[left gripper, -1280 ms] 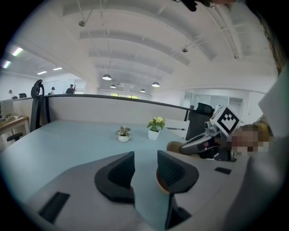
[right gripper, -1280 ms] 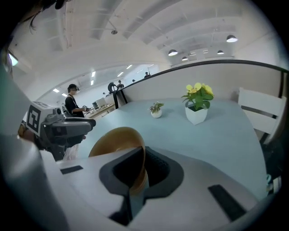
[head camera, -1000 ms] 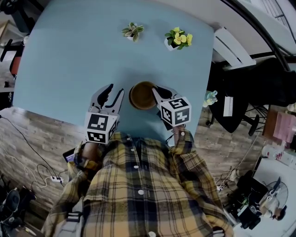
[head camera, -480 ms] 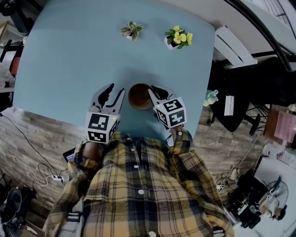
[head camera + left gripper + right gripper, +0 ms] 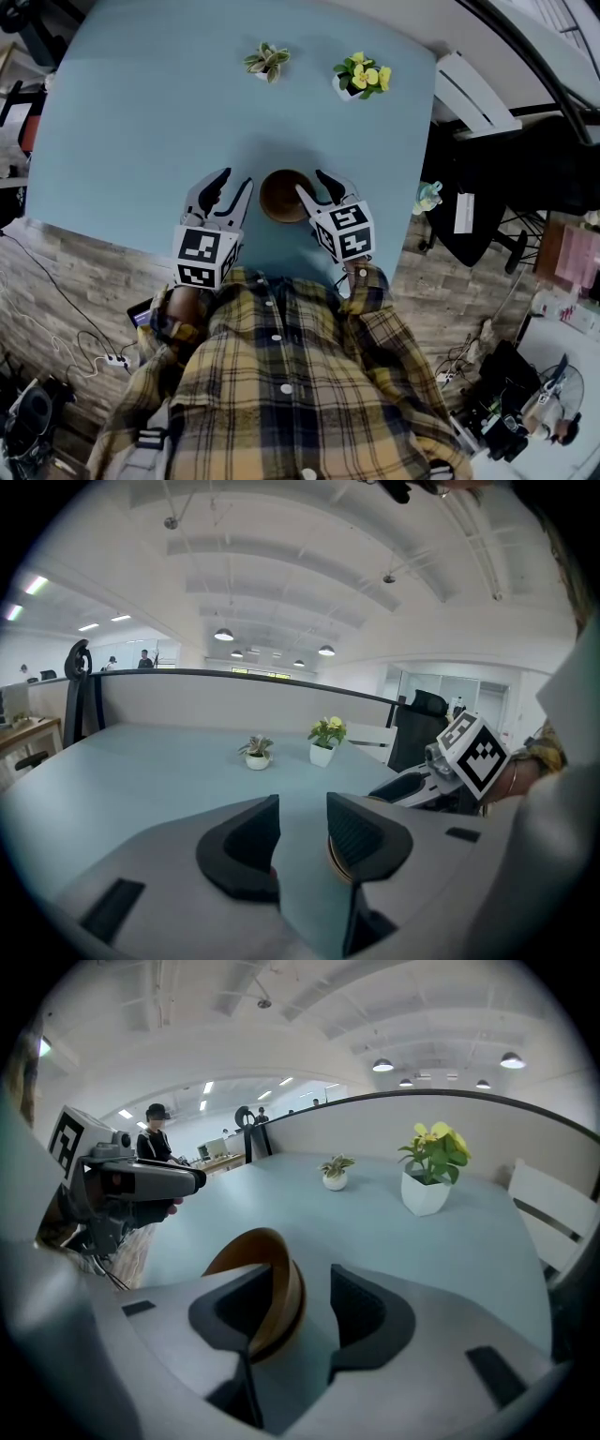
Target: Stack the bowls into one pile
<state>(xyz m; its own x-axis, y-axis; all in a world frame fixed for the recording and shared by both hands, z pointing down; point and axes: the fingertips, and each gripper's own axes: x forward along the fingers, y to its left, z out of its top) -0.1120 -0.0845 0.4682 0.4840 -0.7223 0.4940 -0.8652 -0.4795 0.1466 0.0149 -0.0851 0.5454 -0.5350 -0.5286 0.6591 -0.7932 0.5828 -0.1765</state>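
Both grippers hang over the near edge of the pale blue table point(image 5: 141, 112), with the round brown wooden bowls point(image 5: 284, 195) nested in one pile between them. A second ago my right gripper point(image 5: 314, 185) was clamped on the pile's rim. Now its jaws are opening and no longer pinch it. In the right gripper view the rim point(image 5: 267, 1260) stands in the gap, close against the left-hand pad and clear of the other. The pile also sits a touch nearer the left gripper point(image 5: 234, 183) than it did then, flat on the table just in from the near edge.

That left gripper has not moved. Its jaws stand apart over bare tabletop, just beside the bowls and not touching them.

Toward the far edge, well apart from the pile, stand a small green leafy plant in a white pot point(image 5: 267, 62) and a yellow-flowered plant in a white square pot point(image 5: 361, 78). A white chair point(image 5: 469, 94) waits off the far right corner. My yellow plaid shirt point(image 5: 281, 375) fills the bottom of the head view. Nothing stands between either gripper and the pile.
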